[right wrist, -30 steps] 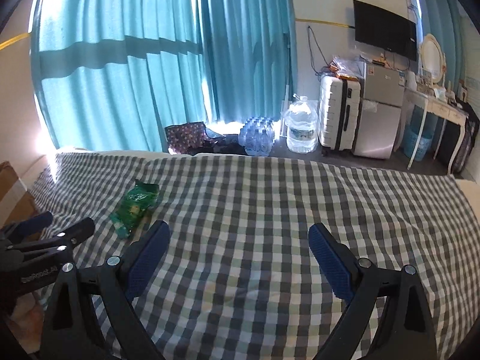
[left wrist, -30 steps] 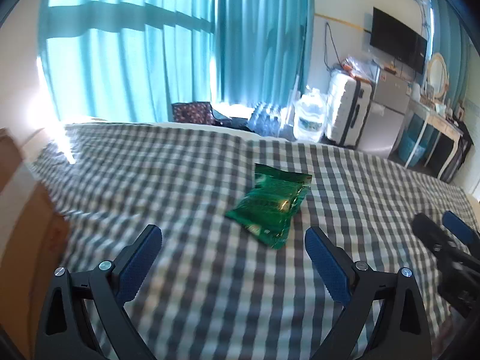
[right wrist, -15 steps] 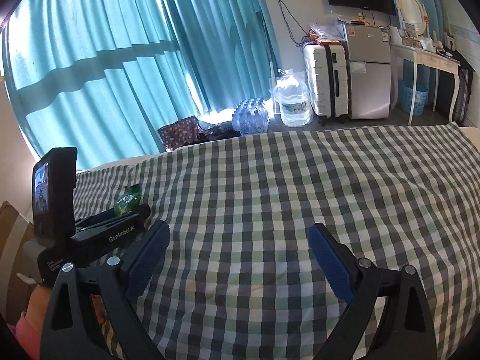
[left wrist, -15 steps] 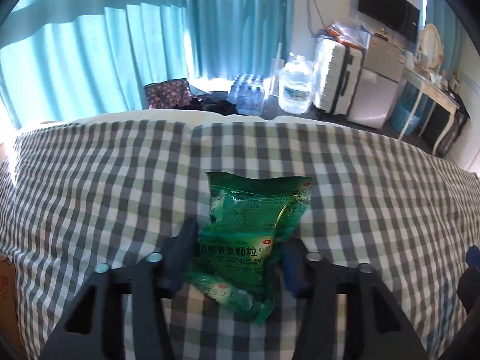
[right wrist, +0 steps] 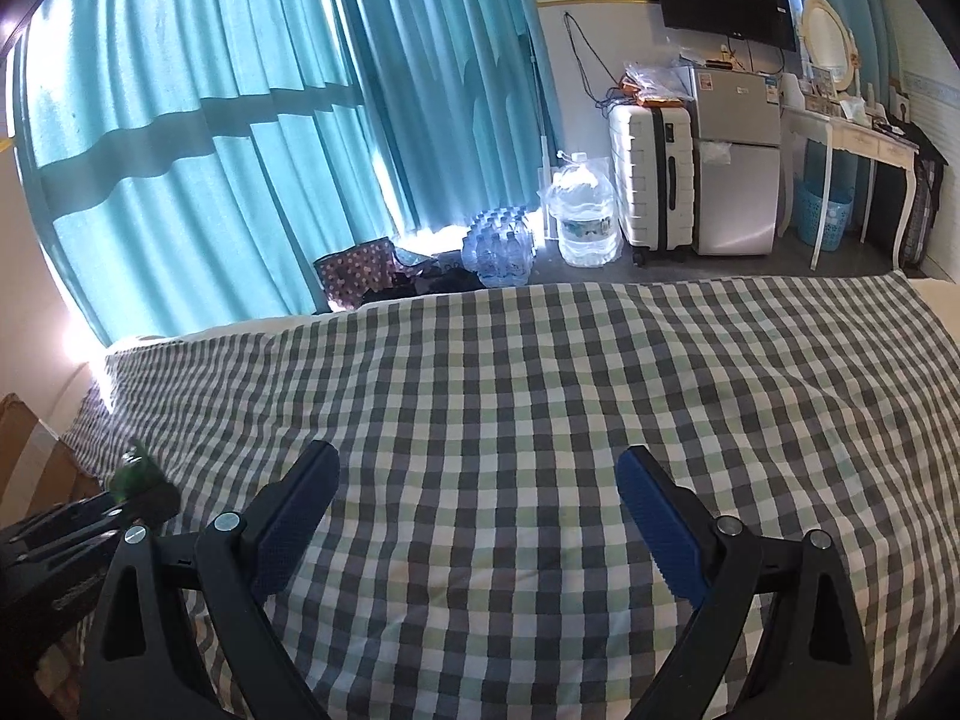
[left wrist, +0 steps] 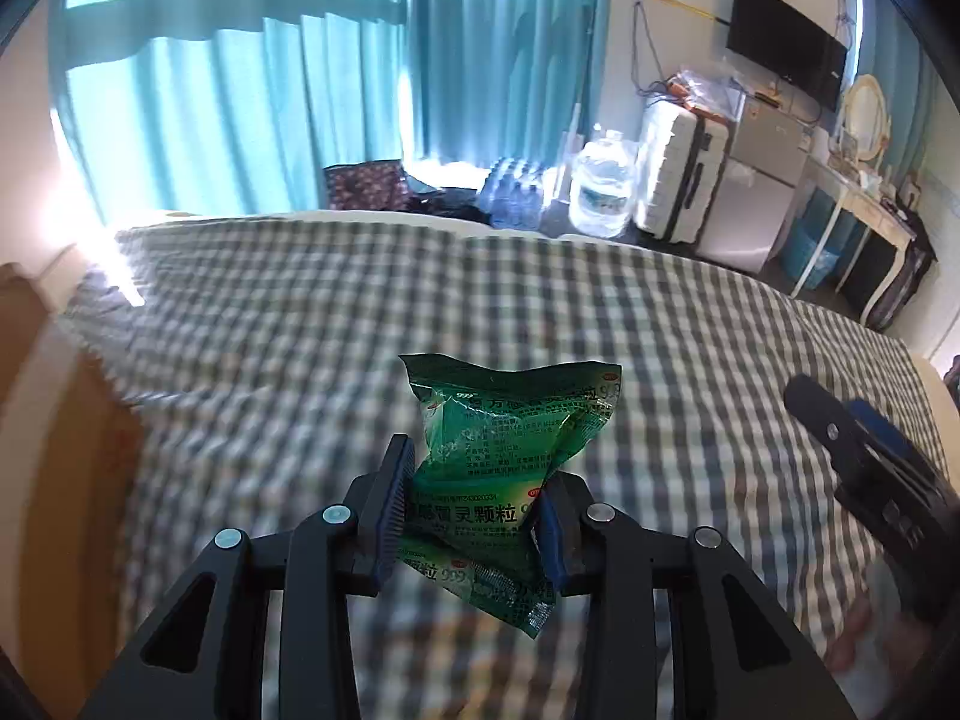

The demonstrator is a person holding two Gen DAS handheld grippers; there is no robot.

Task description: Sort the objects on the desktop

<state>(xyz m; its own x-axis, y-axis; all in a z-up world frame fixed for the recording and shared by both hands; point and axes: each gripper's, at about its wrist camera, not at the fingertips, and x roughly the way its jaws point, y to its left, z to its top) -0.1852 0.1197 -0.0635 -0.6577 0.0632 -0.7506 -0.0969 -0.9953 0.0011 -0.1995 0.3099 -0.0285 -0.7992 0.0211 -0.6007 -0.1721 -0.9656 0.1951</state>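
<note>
My left gripper is shut on a green medicine sachet pack with white Chinese lettering and holds it lifted above the checked cloth. The pack's top sticks up past the fingertips and its bottom corner hangs below them. In the right wrist view the left gripper sits at the far left with a bit of the green pack showing. My right gripper is open and empty over the checked cloth; it also shows at the right edge of the left wrist view.
A brown cardboard box stands at the cloth's left edge. Beyond the far edge are teal curtains, a bottle pack, a large water jug, a white suitcase and a small fridge.
My left gripper closed on the green pack and lifted it off the cloth. The view swung back and to the left. The right gripper stayed open.
</note>
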